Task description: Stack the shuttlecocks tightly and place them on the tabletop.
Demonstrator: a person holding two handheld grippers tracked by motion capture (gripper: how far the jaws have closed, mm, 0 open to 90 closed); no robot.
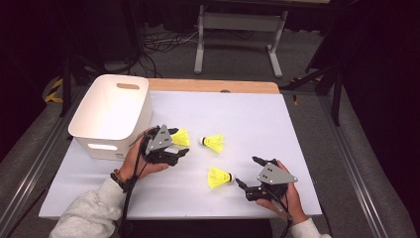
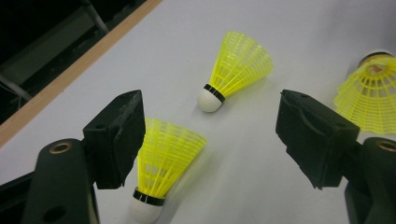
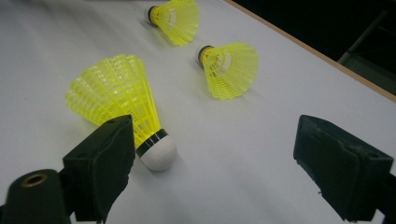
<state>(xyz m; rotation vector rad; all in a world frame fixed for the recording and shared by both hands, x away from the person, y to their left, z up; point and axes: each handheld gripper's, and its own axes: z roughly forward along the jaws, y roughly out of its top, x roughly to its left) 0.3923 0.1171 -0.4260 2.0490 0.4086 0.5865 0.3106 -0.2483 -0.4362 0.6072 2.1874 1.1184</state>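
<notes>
All three yellow shuttlecocks lie on the worktop [image 1: 247,111]; white bin [image 1: 111,116] looks empty. Left claw [image 1: 179,144] spread around nearest shuttlecock [image 2: 163,163]; right claw [image 1: 246,172] spread beside another shuttlecock [image 3: 123,112]. Nothing gripped yet.

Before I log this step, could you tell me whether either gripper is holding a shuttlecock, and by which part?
Nothing is held. The left gripper and right gripper are open, each with a shuttlecock lying beside one jaw.

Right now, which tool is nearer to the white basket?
Left. The left tool sits just beside the white basket, at its front right corner. The right tool is far off, toward the table's near right, past the shuttlecocks.
</notes>
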